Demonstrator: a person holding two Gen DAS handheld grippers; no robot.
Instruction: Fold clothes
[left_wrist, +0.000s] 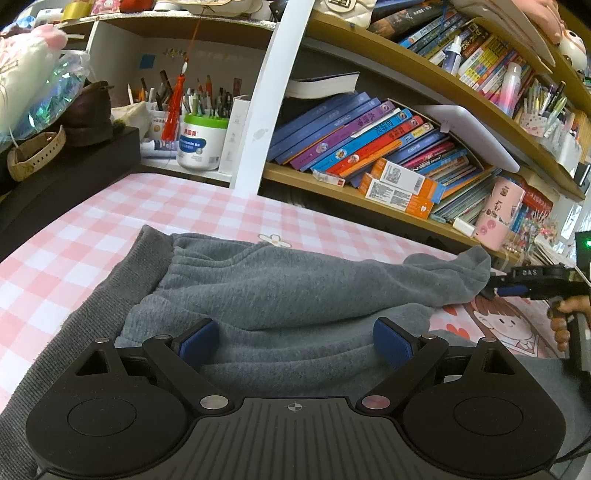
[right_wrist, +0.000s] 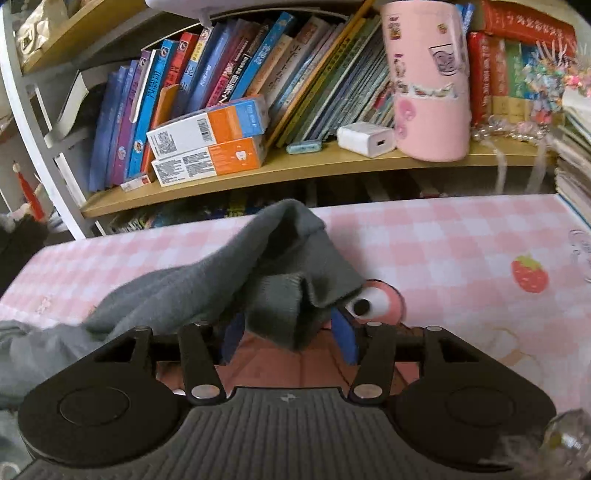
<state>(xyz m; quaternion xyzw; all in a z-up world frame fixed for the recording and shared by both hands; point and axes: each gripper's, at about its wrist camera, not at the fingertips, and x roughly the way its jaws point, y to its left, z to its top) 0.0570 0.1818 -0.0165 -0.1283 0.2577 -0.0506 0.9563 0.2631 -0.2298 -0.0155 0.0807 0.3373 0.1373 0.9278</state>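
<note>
From the left wrist view, the left gripper (left_wrist: 295, 341) points slightly downward over a grey garment (left_wrist: 280, 295) spread on the pink checked tabletop (left_wrist: 92, 229); its blue pads (left_wrist: 197, 338) stand wide apart with only flat cloth beneath them, gripping nothing. At the right edge of this view the right gripper (left_wrist: 495, 290) comes in level from the side, a hand (left_wrist: 565, 314) on its handle, its tip at the sleeve end (left_wrist: 476, 269) of the garment; white letters on its black body look like "DAS", though they are small. Only this view shows the pen pots, a white tin with a green rim (left_wrist: 201, 142) and a red tassel (left_wrist: 175, 107) on the left shelf. From the right wrist view, the right gripper (right_wrist: 290, 334) tilts down toward the tabletop (right_wrist: 461, 240), its jaws partly apart, and the ribbed cuff (right_wrist: 280, 314) hangs loosely between the blue pads (right_wrist: 343, 334), which do not press on it; the sleeve is raised in a peak behind. Only here are a strawberry print (right_wrist: 529, 275), a white charger (right_wrist: 365, 138), a pink cup (right_wrist: 430, 81) close up, and two orange and white boxes (right_wrist: 208, 147) with a barcode visible. Book spines carry writing too blurred to read.
</note>
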